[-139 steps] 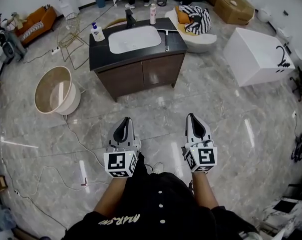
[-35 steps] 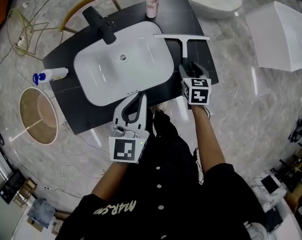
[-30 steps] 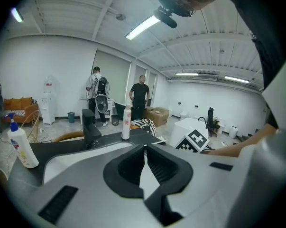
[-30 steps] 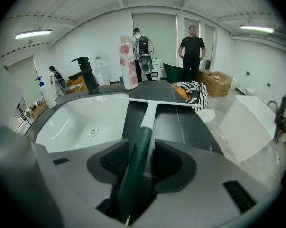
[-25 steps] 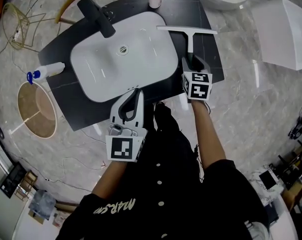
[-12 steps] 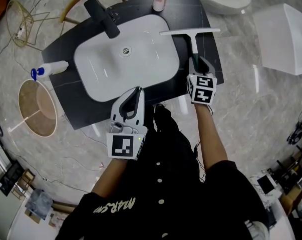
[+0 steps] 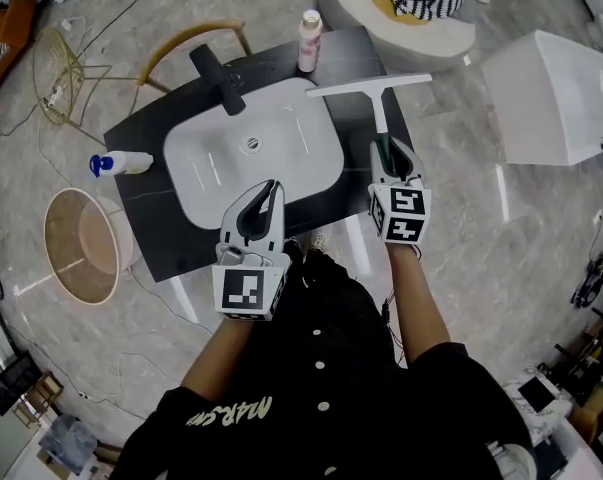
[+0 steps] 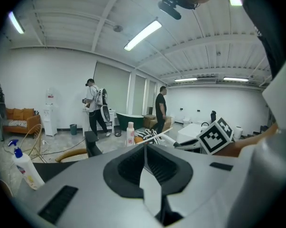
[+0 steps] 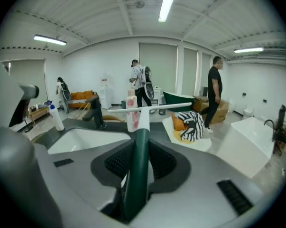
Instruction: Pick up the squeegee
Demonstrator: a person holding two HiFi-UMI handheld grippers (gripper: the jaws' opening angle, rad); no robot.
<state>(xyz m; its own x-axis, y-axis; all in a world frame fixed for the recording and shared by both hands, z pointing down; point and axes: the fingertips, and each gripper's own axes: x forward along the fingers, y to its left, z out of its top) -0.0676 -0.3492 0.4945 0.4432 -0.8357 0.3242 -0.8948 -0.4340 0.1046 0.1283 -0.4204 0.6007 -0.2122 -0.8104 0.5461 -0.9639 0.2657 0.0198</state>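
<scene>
Squeegee (image 7: 376, 108) sits pinched in the right claw (image 7: 391, 158), whose two pads press on either side of its dark green handle. In the right gripper view the handle (image 9: 137, 165) runs straight out between the pads toward 12 o'clock. It narrows into a white neck and ends in the long crossbar blade, which is held level above the dark worktop (image 7: 146, 203).

From the head view the blade lies across the worktop's corner at about 1 o'clock of the white basin (image 7: 253, 153), and the handle points back toward the person at 6 o'clock.

The left claw (image 7: 266, 193) hovers at the basin's 6 o'clock edge. Its tips are pressed together with nothing between them, as the left gripper view (image 8: 145, 148) plainly shows.

A black faucet (image 7: 219, 76) stands at 11 o'clock of the basin. A pink bottle (image 7: 308, 41) is upright on the worktop's far edge near 12 o'clock. A spray bottle (image 7: 124, 162) with a blue top lies at 9 o'clock.
</scene>
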